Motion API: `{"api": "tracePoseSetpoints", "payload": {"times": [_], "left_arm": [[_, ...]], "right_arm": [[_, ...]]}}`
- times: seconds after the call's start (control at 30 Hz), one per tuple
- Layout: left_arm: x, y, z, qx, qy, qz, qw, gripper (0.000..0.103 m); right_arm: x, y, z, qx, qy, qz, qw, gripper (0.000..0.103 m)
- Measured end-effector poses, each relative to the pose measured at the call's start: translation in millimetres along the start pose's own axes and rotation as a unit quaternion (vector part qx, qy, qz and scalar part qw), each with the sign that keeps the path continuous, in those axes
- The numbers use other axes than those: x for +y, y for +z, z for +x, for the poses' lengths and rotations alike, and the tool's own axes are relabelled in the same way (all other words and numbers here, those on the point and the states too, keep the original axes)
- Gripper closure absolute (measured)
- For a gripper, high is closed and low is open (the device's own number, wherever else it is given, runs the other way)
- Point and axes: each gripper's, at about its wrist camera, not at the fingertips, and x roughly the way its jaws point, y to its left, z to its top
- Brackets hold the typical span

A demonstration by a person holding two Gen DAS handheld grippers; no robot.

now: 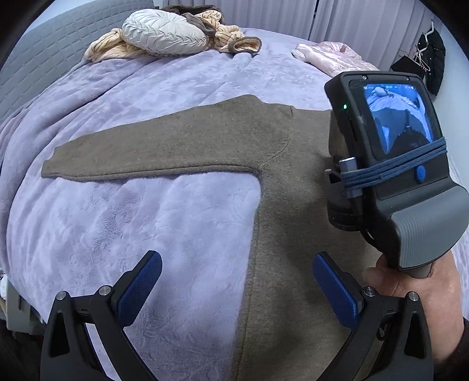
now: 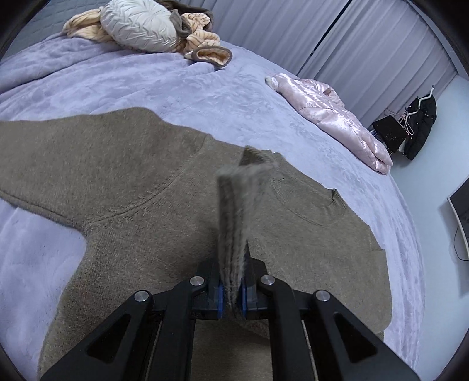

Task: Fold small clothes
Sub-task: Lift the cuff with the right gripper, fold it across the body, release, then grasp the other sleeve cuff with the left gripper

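The sweater [image 1: 263, 164] lies on the blanket [image 1: 146, 228], cushion [image 1: 164, 32] far behind.

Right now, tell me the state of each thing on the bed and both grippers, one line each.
Left gripper: open, holding nothing, over the sweater's edge.
Right gripper: shut on the sweater's cuff.
Brown sweater: spread flat, one sleeve stretched out.
Pink jacket: folded.
Striped garment: crumpled, unfolded.
Round cushion: lying on the striped garment.

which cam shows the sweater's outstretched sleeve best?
Left wrist view. The brown sweater lies flat on the purple blanket, and its left sleeve shows whole, from shoulder to cuff. The right wrist view cuts that sleeve off at the frame edge.
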Motion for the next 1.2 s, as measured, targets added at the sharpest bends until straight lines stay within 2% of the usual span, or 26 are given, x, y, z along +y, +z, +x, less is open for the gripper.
{"api": "tracePoseSetpoints", "payload": {"times": [0.03,0.07,0.1,0.13,0.2,0.23,0.3,0.43,0.5,0.57,0.67,0.73,0.83,0.93,1.03,1.13,1.2], "left_arm": [[3.6,-0.1,0.2,0.001,-0.002,-0.005,1.0000,0.000],[6.2,-0.2,0.1,0.002,-0.004,-0.009,0.9999,0.000],[8.8,0.0,-0.5,0.002,-0.007,-0.014,0.9999,0.000],[12.4,-0.4,-2.8,0.001,-0.018,-0.019,0.9996,0.000],[17.9,0.2,-7.3,-0.005,-0.030,-0.033,0.9990,0.000],[20.8,1.5,-10.2,-0.006,-0.041,-0.040,0.9983,0.000],[24.6,3.9,-16.9,-0.013,-0.053,-0.048,0.9973,0.000],[29.3,12.4,-14.9,-0.016,-0.040,-0.043,0.9982,0.000],[42.2,16.2,-4.2,-0.008,-0.029,-0.055,0.9981,0.000],[69.4,20.9,11.2,0.007,-0.027,-0.096,0.9950,0.000],[118.8,25.9,32.5,0.016,-0.024,-0.162,0.9863,0.000],[158.1,27.9,41.2,0.007,-0.017,-0.211,0.9773,0.000],[210.8,26.6,50.1,-0.005,-0.038,-0.280,0.9592,0.000],[245.0,27.3,59.7,-0.015,-0.042,-0.323,0.9453,0.000],[258.6,34.3,73.5,-0.024,-0.054,-0.336,0.9401,0.000],[264.9,49.3,89.9,-0.029,-0.052,-0.334,0.9408,0.000],[276.3,59.6,100.6,-0.038,-0.076,-0.344,0.9353,0.000]], "right_arm": [[5.8,0.2,1.7,0.006,0.008,-0.009,1.000,0.071],[13.6,-0.7,0.9,0.007,0.015,-0.024,1.000,0.042],[20.1,-1.4,-2.7,0.000,0.014,-0.037,0.999,0.030],[25.5,-2.2,-8.9,-0.015,0.012,-0.050,0.999,0.024],[20.7,0.1,-19.0,-0.022,0.032,-0.042,0.998,0.024],[10.6,2.0,-25.9,-0.028,0.054,-0.022,0.998,0.024],[-10.9,5.5,-34.5,-0.039,0.070,0.013,0.997,0.024],[-63.3,6.6,-40.9,-0.051,0.074,0.076,0.993,0.023],[-88.7,-1.0,-32.5,-0.036,0.070,0.104,0.991,0.023],[-110.8,-15.0,-15.8,-0.012,0.077,0.129,0.989,0.023],[-124.6,-40.5,9.0,0.026,0.075,0.143,0.986,0.023],[-129.4,-57.0,18.1,0.039,0.072,0.150,0.985,0.023],[-132.9,-76.7,17.1,0.031,0.062,0.162,0.984,0.023],[-137.3,-85.1,12.9,0.020,0.056,0.183,0.981,0.023],[-141.1,-87.3,9.1,0.007,0.054,0.189,0.980,0.023],[-133.5,-87.8,15.3,0.014,0.052,0.180,0.982,0.023],[-127.6,-88.7,19.6,0.018,0.049,0.170,0.984,0.023]]}}
